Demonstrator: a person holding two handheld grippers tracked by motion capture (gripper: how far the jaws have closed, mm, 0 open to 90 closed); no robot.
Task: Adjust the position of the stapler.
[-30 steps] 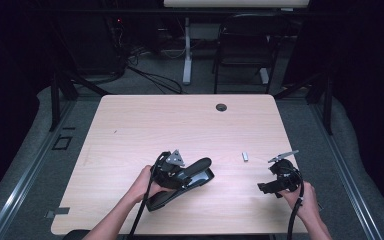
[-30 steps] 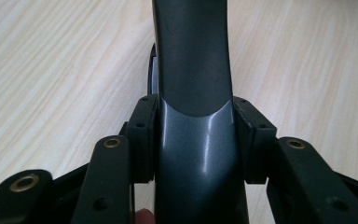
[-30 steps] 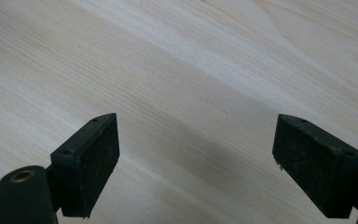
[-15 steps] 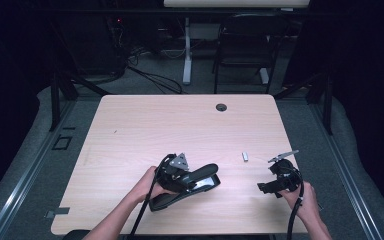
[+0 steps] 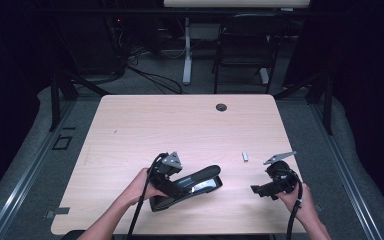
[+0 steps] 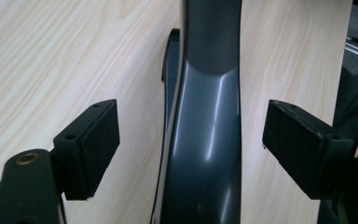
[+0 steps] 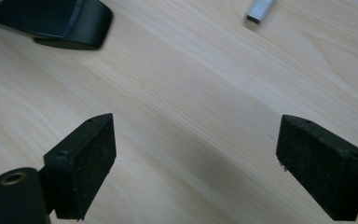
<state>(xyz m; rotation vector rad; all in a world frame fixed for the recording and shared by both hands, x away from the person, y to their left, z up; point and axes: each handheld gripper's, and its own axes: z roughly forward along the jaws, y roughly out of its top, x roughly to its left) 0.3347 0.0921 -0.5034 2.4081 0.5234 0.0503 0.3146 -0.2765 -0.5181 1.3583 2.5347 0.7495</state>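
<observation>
The black stapler (image 5: 187,186) is lying on the worktop (image 5: 180,130) between the left tool (image 6: 191,140)'s just-released pads, its far end cut off up close, while the right tool (image 7: 193,163) is hovering spread near a staple strip (image 7: 260,10).

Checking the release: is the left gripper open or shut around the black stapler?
Open: the left gripper has just been opening; both pads stand clear of the black stapler between them.

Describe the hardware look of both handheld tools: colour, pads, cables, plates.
Both are black. The left tool and right tool each carry a grey three-cornered plate on top and trail a black cable. The pads are blocky black rectangles with a grainy face. Forearms are bare, no sleeves visible.
</observation>
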